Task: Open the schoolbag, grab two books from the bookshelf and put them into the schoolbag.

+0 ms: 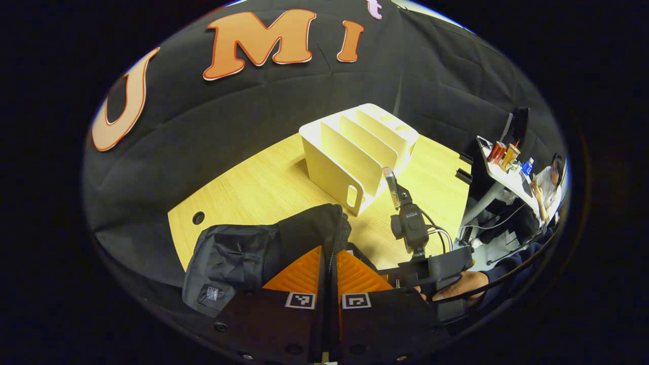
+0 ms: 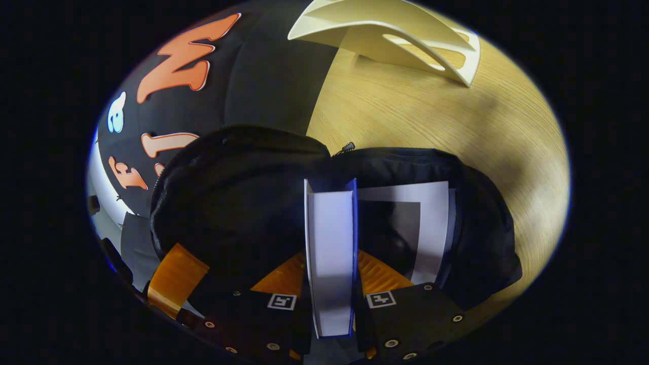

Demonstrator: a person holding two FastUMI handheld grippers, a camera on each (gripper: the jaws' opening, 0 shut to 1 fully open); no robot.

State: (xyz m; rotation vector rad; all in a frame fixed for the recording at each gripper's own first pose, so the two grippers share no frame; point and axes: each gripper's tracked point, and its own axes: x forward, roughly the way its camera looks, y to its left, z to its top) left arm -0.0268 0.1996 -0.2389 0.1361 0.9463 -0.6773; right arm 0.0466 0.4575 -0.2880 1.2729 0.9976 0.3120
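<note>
Black fabric of the schoolbag (image 2: 243, 203) is pinched at its zipper edge by the left gripper (image 1: 328, 284) so its mouth stays wide while the right gripper (image 2: 330, 296), clamped on a white book (image 2: 332, 253), lowers it beside another book (image 2: 431, 228) already inside, the bookshelf (image 1: 355, 152) standing empty.

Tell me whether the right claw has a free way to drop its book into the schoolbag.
Probably yes. The right claw grips a book right over the open schoolbag, beside another book already inside; the left claw pinches the bag's edge, seemingly holding it open.
</note>
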